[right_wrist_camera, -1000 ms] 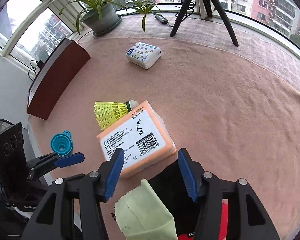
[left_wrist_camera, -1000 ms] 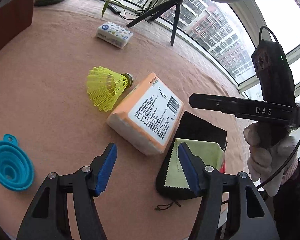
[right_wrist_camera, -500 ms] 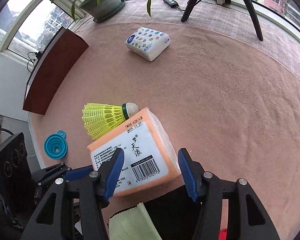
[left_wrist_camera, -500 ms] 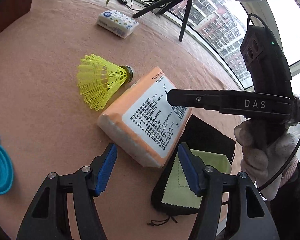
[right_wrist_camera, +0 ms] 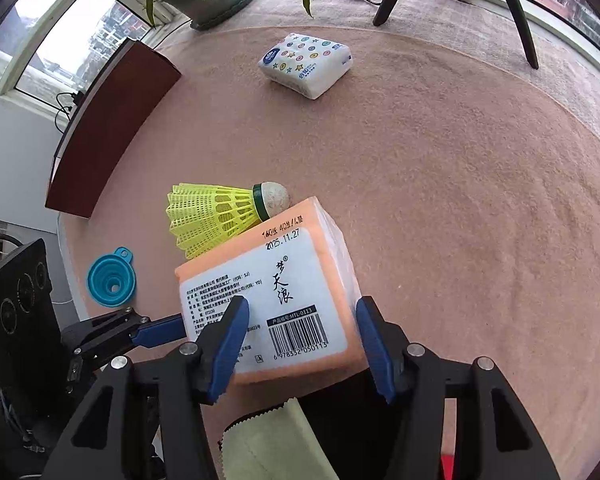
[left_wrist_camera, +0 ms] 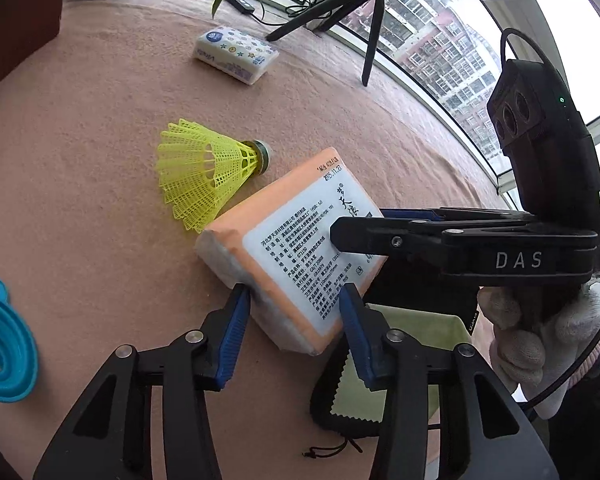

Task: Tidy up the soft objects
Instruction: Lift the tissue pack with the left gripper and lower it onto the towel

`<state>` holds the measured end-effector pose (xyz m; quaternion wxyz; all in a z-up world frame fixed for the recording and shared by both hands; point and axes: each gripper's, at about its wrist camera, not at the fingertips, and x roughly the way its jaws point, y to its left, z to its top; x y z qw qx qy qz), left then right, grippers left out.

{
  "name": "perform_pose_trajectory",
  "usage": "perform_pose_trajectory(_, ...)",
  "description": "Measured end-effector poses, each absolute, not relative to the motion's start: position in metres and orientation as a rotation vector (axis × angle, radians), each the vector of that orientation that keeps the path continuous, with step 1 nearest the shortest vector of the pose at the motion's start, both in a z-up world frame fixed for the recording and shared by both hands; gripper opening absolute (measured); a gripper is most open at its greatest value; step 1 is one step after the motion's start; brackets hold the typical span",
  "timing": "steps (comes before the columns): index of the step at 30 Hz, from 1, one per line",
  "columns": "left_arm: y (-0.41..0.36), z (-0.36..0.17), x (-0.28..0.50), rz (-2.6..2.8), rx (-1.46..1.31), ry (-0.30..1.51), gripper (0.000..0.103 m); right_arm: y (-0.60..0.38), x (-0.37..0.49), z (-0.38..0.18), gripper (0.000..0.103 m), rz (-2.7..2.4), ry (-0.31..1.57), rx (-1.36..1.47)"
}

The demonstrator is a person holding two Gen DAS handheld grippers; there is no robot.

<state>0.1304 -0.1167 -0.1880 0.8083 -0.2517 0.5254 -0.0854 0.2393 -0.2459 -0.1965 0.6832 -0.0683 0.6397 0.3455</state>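
Here the orange tissue pack [left_wrist_camera: 296, 256] lay on the pink cloth [right_wrist_camera: 440, 184], caught between both tools. The left gripper [left_wrist_camera: 296, 312] had its blue pads on either side of the pack's near end, and its jaws were closing; the left pad touched the white end face, while the right pad sat at the label edge, so whether the squeeze was firm could not be told. The right gripper [right_wrist_camera: 300, 332] straddled the barcode end of the same pack with its fingers apart; its left pad lay over the label and its right pad stood beside the side wall, and no clear pressing showed.

To do this well, the closing pads wanted to meet the pack squarely on its side faces and not ride up onto the slippery label, since the soft wrapper would probably give and slide. A gentle squeeze, judged by the dent in the film, seemed enough before any lift, with the other tool steadying the far end.

Just beyond the fingertips, the yellow shuttlecock [right_wrist_camera: 220, 216] rested against the pack's far corner and might roll if the pack shifted. Beneath the right fingers lay a black pouch [left_wrist_camera: 416, 296] with a green cloth [right_wrist_camera: 268, 440] on it. A blue funnel [right_wrist_camera: 110, 280] sat off to the left, and a patterned tissue pack [right_wrist_camera: 306, 64] lay well ahead, clear of the work.
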Motion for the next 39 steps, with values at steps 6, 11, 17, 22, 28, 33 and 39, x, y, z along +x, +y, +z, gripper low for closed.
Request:
perform_pose_trajectory(6,-0.11,-0.175,0.123,-0.221,-0.52,1.101,0.045,-0.249,0.225,-0.181,0.051,0.753,1.411,-0.135)
perform_pose_trajectory(11,-0.099,-0.156,0.112,-0.243,-0.495,1.064,0.045,-0.243,0.211,-0.157,0.051,0.724,1.371,-0.135)
perform_pose_trajectory(17,-0.067,-0.129,0.099,-0.244,-0.478,0.995,0.045,-0.215,0.197,-0.117,0.051,0.723,1.299,-0.154)
perform_pose_trajectory(22,-0.025,-0.108,0.089,-0.206,-0.462,0.933,0.045,-0.171,0.187,-0.089,0.051,0.747,1.232,-0.178)
perform_pose_trajectory(28,0.04,-0.086,0.084,-0.141,-0.474,0.871,0.045,-0.103,0.185,-0.066,0.051,0.808,1.175,-0.195)
perform_pose_trajectory(33,0.096,-0.078,0.08,-0.074,-0.496,0.835,0.045,-0.037,0.181,-0.056,0.051,0.866,1.137,-0.238)
perform_pose_trajectory(39,0.152,-0.073,0.077,-0.006,-0.506,0.812,0.045,0.033,0.178,-0.051,0.051,0.923,1.112,-0.272)
